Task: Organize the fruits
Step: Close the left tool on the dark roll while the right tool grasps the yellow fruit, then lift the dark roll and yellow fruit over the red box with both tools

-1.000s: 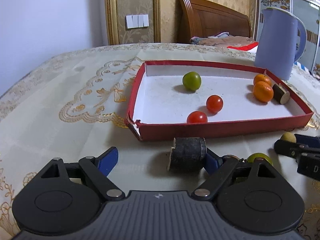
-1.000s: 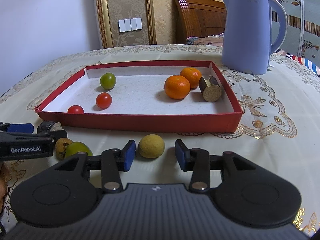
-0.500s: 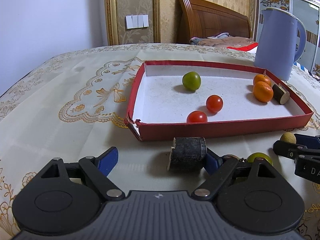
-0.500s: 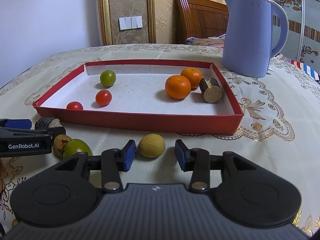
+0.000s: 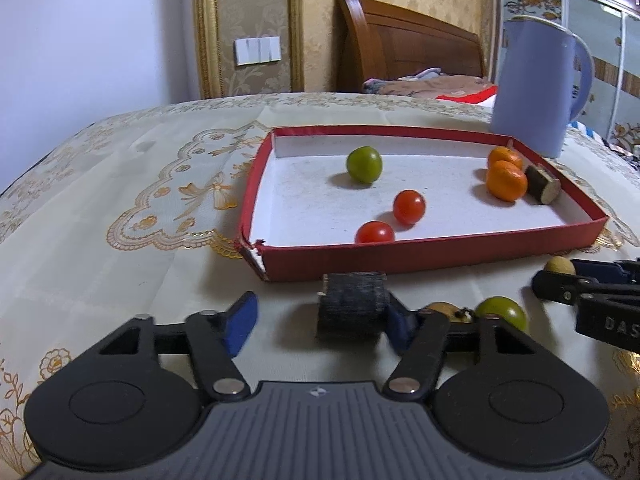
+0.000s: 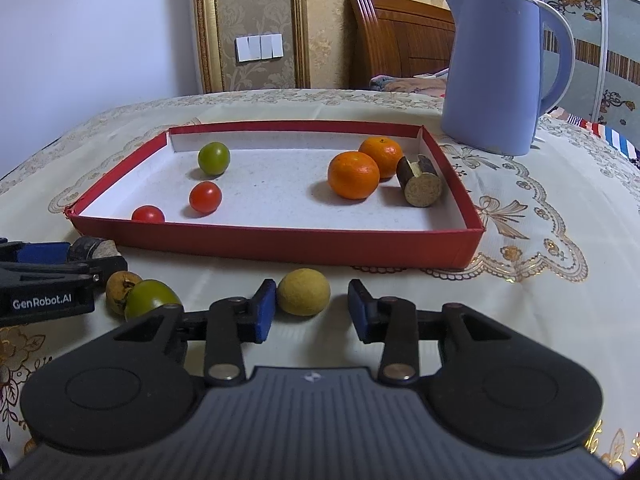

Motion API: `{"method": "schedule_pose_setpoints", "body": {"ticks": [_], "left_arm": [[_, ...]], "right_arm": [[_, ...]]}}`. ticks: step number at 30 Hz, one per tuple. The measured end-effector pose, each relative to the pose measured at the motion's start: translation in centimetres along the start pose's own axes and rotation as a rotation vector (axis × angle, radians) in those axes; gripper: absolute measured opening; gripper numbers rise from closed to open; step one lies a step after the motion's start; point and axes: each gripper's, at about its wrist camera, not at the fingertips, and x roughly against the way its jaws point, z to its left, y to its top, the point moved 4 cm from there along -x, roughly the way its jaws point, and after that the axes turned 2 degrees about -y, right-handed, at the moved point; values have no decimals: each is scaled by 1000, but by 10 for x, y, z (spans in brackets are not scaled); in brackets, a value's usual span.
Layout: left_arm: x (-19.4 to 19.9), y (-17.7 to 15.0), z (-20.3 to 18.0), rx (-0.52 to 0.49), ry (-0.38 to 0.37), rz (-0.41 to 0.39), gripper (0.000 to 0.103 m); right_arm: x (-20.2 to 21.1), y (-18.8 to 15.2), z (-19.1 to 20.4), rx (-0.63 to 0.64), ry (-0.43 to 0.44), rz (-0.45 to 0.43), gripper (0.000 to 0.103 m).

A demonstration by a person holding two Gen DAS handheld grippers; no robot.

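Observation:
A red tray (image 5: 432,258) (image 6: 280,242) holds a green fruit (image 5: 363,164), two red tomatoes (image 5: 409,207), two oranges (image 6: 353,175) and a wood-like stub (image 6: 420,186). My left gripper (image 5: 320,320) is open; a dark cylindrical piece (image 5: 352,306) lies between its fingers, against the right pad, on the cloth before the tray. My right gripper (image 6: 312,310) is open around a yellowish round fruit (image 6: 304,292) that rests on the cloth, nearer the left pad. A brown fruit (image 6: 120,286) and a green fruit (image 6: 150,300) lie between the two grippers.
A tall lilac kettle (image 6: 496,72) stands behind the tray's right corner. The table wears a cream embroidered cloth (image 5: 140,200). A wooden headboard (image 5: 404,48) and wall switches are behind the table.
Both grippers have edged slightly forward toward the tray. The jaws and the fruits have not visibly changed.

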Motion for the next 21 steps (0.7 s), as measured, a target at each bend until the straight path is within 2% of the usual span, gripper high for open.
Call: {"method": "schedule_pose_setpoints", "body": {"ticks": [4, 8, 10, 11, 12, 13, 21], "left_arm": [[1, 0, 1, 8, -9, -5, 56], [2, 0, 3, 19, -16, -12, 47], [2, 0, 3, 19, -17, -12, 47], [2, 0, 3, 19, -17, -13, 45], [2, -1, 2, 16, -22, -15, 36], [3, -1, 1, 11, -30, -17, 33], [3, -1, 1, 17, -38, -19, 33]], "right_arm": [[0, 0, 0, 0, -1, 0, 35], [0, 0, -1, -1, 1, -1, 34], [1, 0, -1, -1, -4, -2, 30], [1, 0, -1, -2, -2, -3, 28], [1, 0, -1, -1, -3, -3, 28], [1, 0, 0, 1, -4, -3, 28], [1, 1, -2, -5, -5, -10, 28]]}}
